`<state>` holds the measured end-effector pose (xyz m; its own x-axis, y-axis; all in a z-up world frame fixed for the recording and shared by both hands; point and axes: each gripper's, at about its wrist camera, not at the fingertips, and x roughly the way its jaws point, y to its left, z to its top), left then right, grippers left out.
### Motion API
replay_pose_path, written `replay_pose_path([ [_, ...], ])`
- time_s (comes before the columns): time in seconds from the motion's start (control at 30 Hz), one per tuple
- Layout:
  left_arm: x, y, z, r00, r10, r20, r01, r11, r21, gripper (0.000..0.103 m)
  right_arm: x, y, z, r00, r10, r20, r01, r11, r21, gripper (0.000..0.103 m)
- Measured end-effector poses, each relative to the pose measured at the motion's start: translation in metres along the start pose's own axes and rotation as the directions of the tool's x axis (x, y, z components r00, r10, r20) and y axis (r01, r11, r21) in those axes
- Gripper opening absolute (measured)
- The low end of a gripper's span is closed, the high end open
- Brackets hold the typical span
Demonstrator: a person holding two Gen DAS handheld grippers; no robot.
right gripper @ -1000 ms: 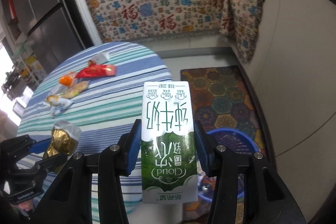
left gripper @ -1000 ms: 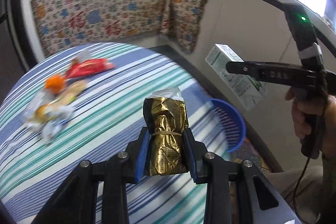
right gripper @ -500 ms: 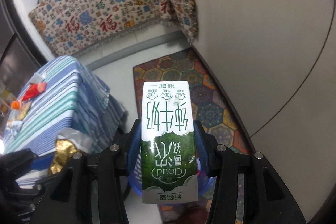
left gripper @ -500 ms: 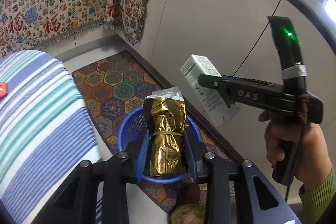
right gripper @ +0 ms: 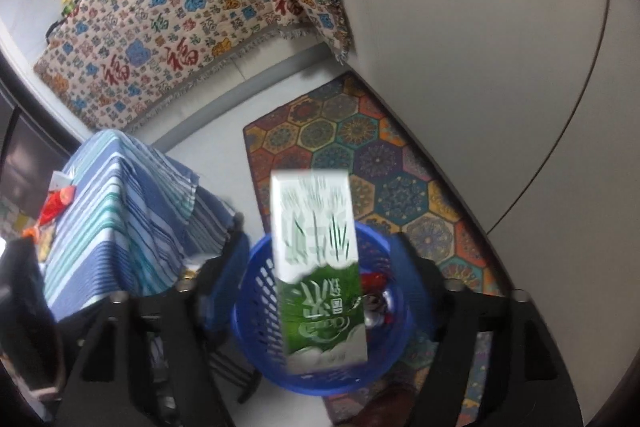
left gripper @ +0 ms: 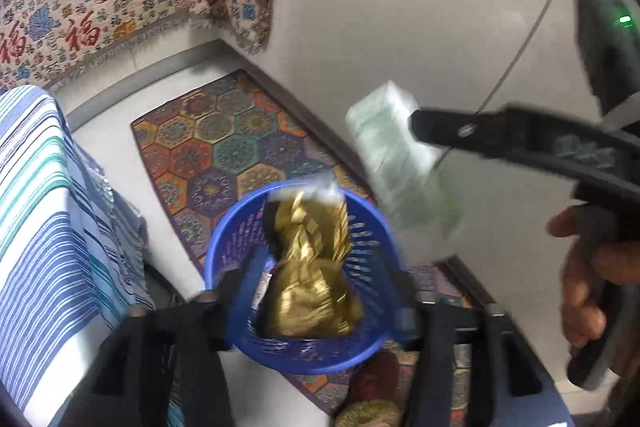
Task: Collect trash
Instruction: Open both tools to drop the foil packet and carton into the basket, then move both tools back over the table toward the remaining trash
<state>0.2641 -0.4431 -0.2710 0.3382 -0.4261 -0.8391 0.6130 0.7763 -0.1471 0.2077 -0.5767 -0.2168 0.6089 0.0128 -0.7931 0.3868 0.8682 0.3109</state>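
My left gripper (left gripper: pixel 320 301) hangs over a blue plastic basket (left gripper: pixel 304 361) on the floor. Its jaws are opening, and a crumpled gold foil wrapper (left gripper: pixel 312 267) sits blurred between them with a gap on both sides. In the right wrist view my right gripper (right gripper: pixel 320 275) is over the same basket (right gripper: pixel 256 311). Its jaws are opening too, and the green and white milk carton (right gripper: pixel 320 267) tilts loose between the spread pads. From the left wrist view the carton (left gripper: pixel 396 163) is a blur beside one of the right gripper's fingers (left gripper: pixel 460 131).
A table under a striped blue cloth (right gripper: pixel 120 219) stands left of the basket, with a red wrapper (right gripper: pixel 56 203) and other litter on it. A patterned rug (left gripper: pixel 224 147) lies under the basket. A grey wall rises to the right. A hand (left gripper: pixel 588 275) holds the right gripper.
Both grippers swung off the table and down over the basket. Both jaws have spread; the gold wrapper and the milk carton, gripped before, now sit loose and blurred between them.
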Motion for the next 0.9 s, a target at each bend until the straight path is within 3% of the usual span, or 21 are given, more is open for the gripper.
replay_pose_path([
  [0.07, 0.003, 0.004, 0.001, 1.000, 0.019, -0.005, -0.019, 1.000, -0.013, 0.065, -0.006, 0.000, 0.001, 1.000, -0.005, 0.016, 0.005, 1.000, 0.007, 0.077],
  [0.2, -0.018, 0.013, -0.002, 1.000, -0.010, 0.020, 0.011, 0.999, -0.046, 0.065, -0.022, 0.004, 0.007, 0.997, -0.016, 0.075, 0.016, 1.000, 0.007, 0.078],
  [0.47, -0.119, 0.040, -0.036, 0.991, -0.026, 0.128, 0.032, 0.998, -0.045, 0.065, -0.057, 0.068, 0.004, 0.981, -0.052, 0.189, 0.084, 0.983, -0.161, 0.089],
  [0.63, -0.178, 0.073, -0.088, 0.987, 0.062, 0.146, -0.051, 0.996, -0.077, 0.065, -0.067, 0.141, -0.015, 0.984, -0.015, 0.180, 0.072, 0.948, -0.311, 0.092],
  [0.9, -0.232, 0.168, -0.171, 0.959, 0.271, 0.083, -0.249, 0.945, -0.210, 0.065, -0.045, 0.280, -0.094, 0.990, 0.141, 0.023, -0.107, 0.840, -0.532, 0.093],
])
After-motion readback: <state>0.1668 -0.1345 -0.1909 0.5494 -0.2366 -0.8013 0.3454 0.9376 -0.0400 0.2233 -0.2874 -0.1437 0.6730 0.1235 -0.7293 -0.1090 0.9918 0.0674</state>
